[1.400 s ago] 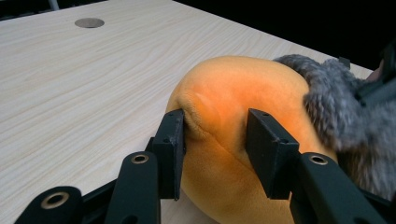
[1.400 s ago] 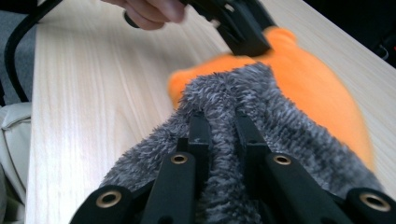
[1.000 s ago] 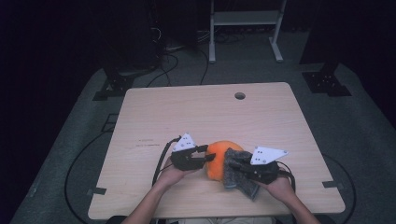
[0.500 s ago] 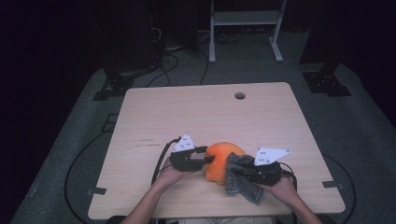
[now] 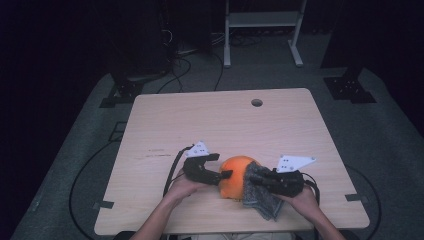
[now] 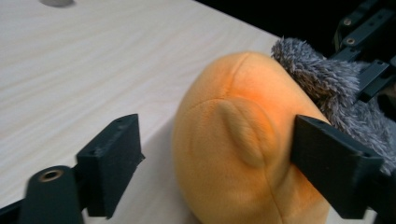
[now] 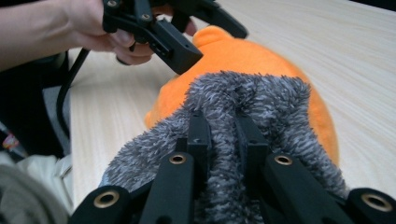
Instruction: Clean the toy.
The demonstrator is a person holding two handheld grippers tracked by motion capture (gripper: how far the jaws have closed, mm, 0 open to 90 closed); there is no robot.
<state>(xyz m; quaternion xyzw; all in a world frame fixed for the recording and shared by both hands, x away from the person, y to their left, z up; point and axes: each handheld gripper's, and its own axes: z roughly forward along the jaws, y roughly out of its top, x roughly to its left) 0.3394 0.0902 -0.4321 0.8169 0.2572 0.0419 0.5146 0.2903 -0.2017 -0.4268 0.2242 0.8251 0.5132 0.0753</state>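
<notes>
Orange plush toy (image 5: 234, 176) wiped with grey cloth (image 5: 261, 197).
Cloth is clamped by right gripper (image 5: 256, 180); left gripper (image 5: 223, 174) jaws, just opened, are spread around the toy.

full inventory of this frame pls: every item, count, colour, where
plush toy: 1, orange, near edge of table, between the grippers
fuzzy cloth: 1, grey, draped on the toy's right side, pinched by right gripper
table: 1, light wood, round hole near far edge
frame: 1, white, on floor beyond table
cables: several, black, on grey floor behind table
left gripper: 1, black, jaws just opened, straddling the toy, right pad at its side
right gripper: 1, black, shut on the cloth
hands: 2, one on each gripper
</notes>
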